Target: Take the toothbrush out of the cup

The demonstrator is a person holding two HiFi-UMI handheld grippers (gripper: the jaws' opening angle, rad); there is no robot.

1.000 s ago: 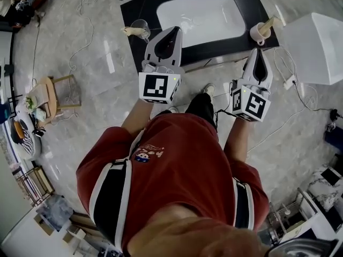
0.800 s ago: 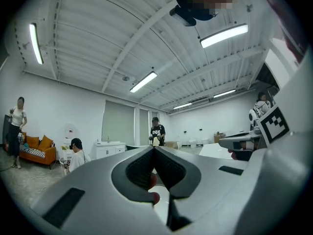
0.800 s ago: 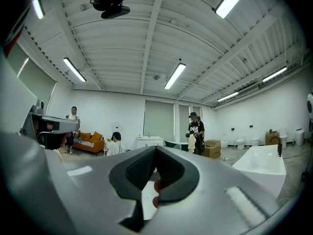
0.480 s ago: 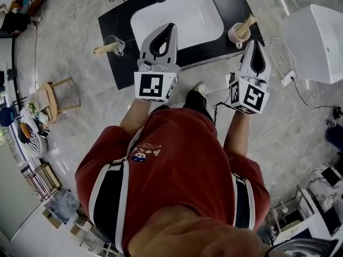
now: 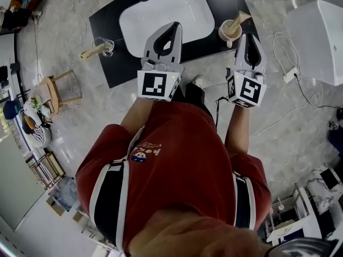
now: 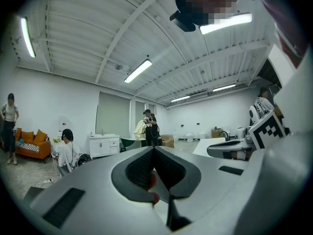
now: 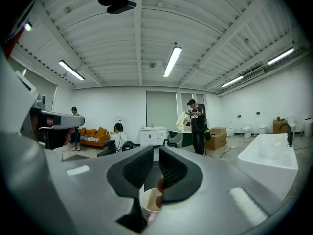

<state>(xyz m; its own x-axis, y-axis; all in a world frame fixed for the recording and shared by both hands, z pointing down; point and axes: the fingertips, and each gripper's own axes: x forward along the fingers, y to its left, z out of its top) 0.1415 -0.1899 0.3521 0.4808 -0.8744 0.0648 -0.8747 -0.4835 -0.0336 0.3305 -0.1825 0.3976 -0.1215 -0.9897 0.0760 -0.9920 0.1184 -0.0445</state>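
A cream cup (image 5: 229, 30) stands at the right end of the black counter (image 5: 115, 63), with a pale toothbrush (image 5: 241, 18) leaning out of it. My right gripper (image 5: 247, 36) points level just right of and near the cup. Its jaws are opening by a narrow gap, with nothing between the pads. In the right gripper view the cup (image 7: 150, 203) shows low, just past the right gripper (image 7: 152, 156). My left gripper (image 5: 172, 25) is shut and empty over the front rim of the white basin (image 5: 134, 23). Its pads meet in the left gripper view (image 6: 154, 150).
A glass cup (image 5: 105, 46) holding another toothbrush stands at the counter's left end. A white box (image 5: 316, 31) is at the right, a wooden stool (image 5: 58, 92) at the left, and cables lie on the marble floor. Several people are across the room.
Both grippers have come forward over the counter. The right one now lies beside the cream cup, the left one over the basin's front rim.
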